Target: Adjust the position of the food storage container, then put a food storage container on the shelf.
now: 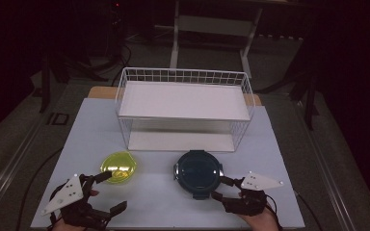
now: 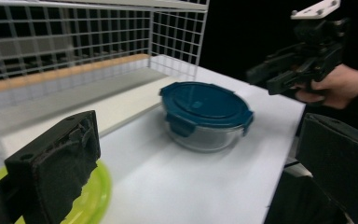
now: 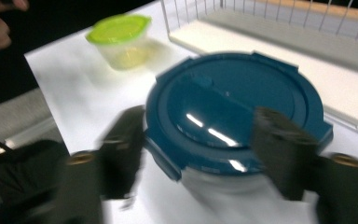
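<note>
Black jaws of the right gripper (image 3: 200,154) stand wide, flanking the round glass container with dark blue clip lid (image 3: 235,109) at table (image 1: 159,202) front, not touching. Likely approach-to-grasp; next: close in squarely on the rim. Left gripper (image 1: 110,192) wide open beside small yellow-green lidded tub (image 1: 120,166). White wire shelf rack (image 1: 183,108) behind.

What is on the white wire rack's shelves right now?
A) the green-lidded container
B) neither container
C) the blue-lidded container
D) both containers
B: the blue-lidded container and the green-lidded container both sit on the table in front of the wire rack.
</note>
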### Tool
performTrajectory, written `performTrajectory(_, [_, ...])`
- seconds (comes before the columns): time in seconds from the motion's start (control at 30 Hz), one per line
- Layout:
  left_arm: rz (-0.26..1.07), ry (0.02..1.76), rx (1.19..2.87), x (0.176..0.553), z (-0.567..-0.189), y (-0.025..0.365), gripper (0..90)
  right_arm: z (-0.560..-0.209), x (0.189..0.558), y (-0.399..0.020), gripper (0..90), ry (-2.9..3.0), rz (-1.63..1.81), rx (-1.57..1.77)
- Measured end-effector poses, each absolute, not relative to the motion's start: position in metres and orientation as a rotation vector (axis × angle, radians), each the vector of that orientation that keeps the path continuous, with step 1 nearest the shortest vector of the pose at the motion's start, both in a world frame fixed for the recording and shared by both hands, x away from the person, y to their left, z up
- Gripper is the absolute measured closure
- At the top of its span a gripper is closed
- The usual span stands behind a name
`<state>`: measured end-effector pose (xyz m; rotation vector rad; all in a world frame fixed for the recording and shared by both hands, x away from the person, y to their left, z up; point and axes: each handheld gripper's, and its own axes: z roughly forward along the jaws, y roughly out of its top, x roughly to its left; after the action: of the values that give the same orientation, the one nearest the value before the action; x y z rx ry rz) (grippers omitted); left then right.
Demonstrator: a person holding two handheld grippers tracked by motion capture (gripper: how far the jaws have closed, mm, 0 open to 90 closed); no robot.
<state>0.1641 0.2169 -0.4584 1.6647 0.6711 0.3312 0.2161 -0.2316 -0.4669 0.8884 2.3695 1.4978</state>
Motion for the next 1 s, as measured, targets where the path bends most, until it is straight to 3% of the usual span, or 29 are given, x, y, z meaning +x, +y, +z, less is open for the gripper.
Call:
performTrajectory(0.1, [0.31,0.675,1.684,0.168,-0.454,0.212,0.0,-0.462,0.218,-0.232,16.7,2.369,1.536,0.864])
performTrajectory(0.23, [0.285,0.661,1.685,0.174,-0.445,0.203,0.0,-0.453,0.219,-0.231,11.5,2.361,1.555,0.832])
performTrajectory(0.57, [0.205,0.606,1.686,0.192,-0.417,0.173,0.0,-0.43,0.221,-0.242,17.1,2.271,1.568,0.81])
performTrajectory(1.0, [0.236,0.566,1.802,0.219,-0.4,0.133,0.0,-0.416,0.229,-0.255,18.4,2.141,1.572,0.825])
